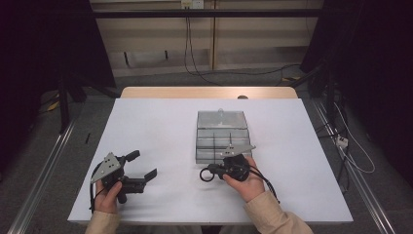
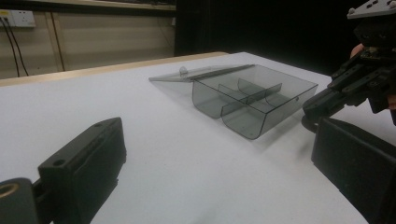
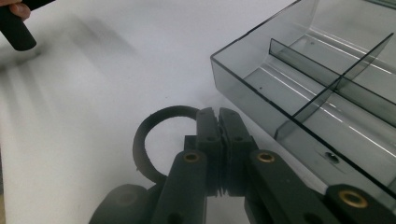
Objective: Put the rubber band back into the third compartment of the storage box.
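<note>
High view: the white table (image 1: 160, 126) is carrying every item of the work and is extending well beyond both grippers on all sides. Just ahead of the right gripper (image 1: 213, 171), the clear smoked plastic box (image 1: 221, 134) is sitting flat on the table, with its hinged lid (image 1: 221, 117) lying open on the side far from the gripper. Inner dividers are splitting the box into several compartments; in the right gripper view the near corner of the box (image 3: 299, 84) is standing just beyond and to one side of the jaw tips, apart from them.

The left gripper (image 1: 141, 168) is resting low over the table, well apart from the box and from the right gripper, with a hand (image 1: 108, 195) wrapping its body. Its jaws are standing wide apart and released, with nothing between them; in the left gripper view the bare table is lying between the two black jaws, and the box (image 2: 254, 100) is sitting ahead of them and toward the right jaw.

The right gripper is being held by the other hand (image 1: 248, 183), and its jaws are pointing toward the left gripper. The jaws are clenched, pads pressing on the black ring (image 1: 207, 174). In the right gripper view the ring (image 3: 156, 135) is projecting past the closed jaw tips and curving off to one side, just above the table surface, beside the box and not touching it.
</note>
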A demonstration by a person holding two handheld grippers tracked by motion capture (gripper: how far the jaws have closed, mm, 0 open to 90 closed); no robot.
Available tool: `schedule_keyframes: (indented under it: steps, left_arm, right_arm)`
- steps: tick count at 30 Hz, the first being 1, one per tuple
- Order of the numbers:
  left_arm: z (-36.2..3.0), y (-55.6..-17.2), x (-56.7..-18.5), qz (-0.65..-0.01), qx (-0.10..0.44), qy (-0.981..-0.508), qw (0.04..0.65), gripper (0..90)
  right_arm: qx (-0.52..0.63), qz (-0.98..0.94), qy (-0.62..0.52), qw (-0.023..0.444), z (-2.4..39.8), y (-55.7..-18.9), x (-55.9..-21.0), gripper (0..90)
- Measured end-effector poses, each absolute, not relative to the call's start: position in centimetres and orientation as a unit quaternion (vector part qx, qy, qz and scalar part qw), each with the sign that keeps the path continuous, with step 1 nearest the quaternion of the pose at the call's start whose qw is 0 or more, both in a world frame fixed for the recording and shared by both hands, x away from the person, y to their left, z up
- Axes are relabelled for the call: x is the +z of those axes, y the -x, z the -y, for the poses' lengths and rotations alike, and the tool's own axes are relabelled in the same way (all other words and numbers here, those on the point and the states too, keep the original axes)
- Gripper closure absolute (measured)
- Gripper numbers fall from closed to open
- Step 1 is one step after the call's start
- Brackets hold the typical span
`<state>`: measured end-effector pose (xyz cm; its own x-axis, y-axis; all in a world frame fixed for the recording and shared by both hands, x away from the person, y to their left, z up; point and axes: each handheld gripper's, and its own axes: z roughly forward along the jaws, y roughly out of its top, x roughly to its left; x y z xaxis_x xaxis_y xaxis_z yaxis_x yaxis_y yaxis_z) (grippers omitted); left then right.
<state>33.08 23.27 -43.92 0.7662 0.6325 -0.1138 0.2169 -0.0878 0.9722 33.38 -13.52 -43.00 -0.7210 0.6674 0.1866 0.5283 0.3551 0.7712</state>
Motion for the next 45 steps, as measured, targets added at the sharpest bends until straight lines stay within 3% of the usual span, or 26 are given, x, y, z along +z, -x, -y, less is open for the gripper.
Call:
schedule_keyframes:
  steps: [45]
  left_arm:
    - [-23.2, -33.1, -43.9, -0.295, 0.168, -0.720, 0.605, 2.9]
  right_arm:
    - [0.440, -0.813, -0.372, 0.079, 16.0, -36.0, -39.5, 88.3]
